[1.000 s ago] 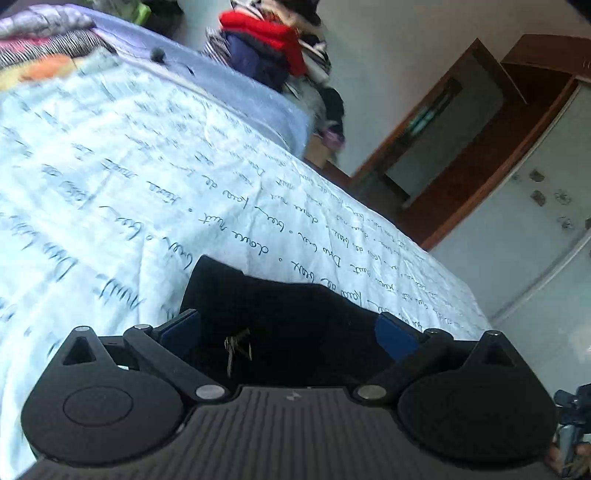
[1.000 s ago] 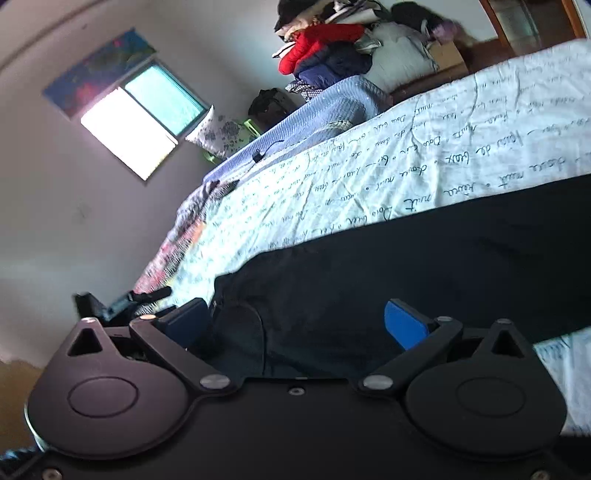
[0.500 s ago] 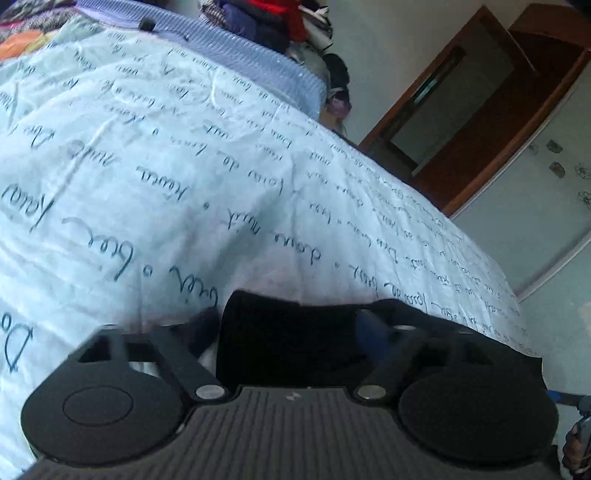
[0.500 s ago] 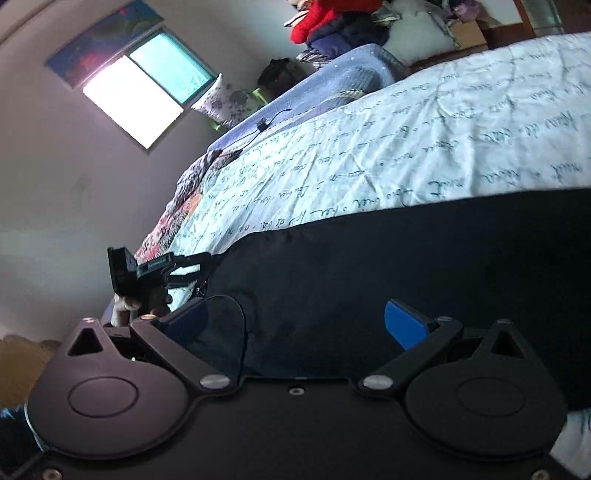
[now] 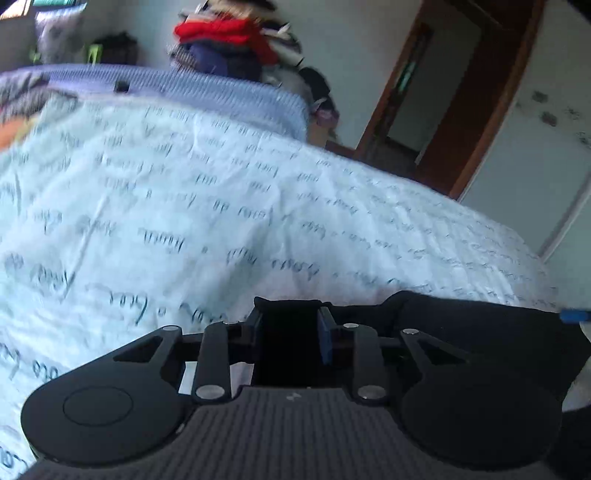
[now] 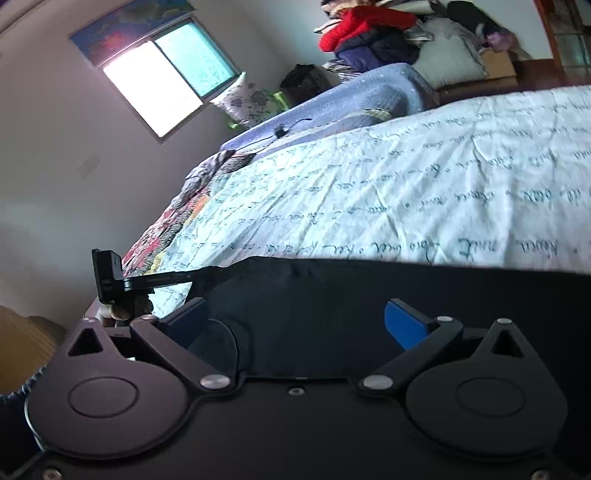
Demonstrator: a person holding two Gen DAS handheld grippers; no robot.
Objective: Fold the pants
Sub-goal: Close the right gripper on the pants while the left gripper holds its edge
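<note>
Pale blue bedding printed with lines of dark handwriting [image 5: 221, 206] covers a wide bed and fills most of both wrist views. Beyond its far edge lies a ribbed lavender blanket [image 5: 207, 88], and behind that a heap of clothes with a red jacket on top [image 5: 225, 31]. A dark wooden door frame [image 5: 476, 110] stands at the far right in the left wrist view; a bright window [image 6: 166, 70] is set in the far left wall in the right wrist view.

Black pants [image 6: 369, 295] lie along the near edge of the bed, running left to right. The left gripper [image 5: 290, 332] is at the left end of the pants, its jaws closing with a bunched fold of black cloth between them, the blue pads right against the cloth. The right gripper [image 6: 295, 321] is over the pants further to the right, its blue-tipped fingers [image 6: 404, 325] spread wide with the cloth lying between them and untouched by the pads. In the right wrist view the left gripper shows as a black device at the far left, with the fingers of a hand [image 6: 118, 312] under it.
</note>
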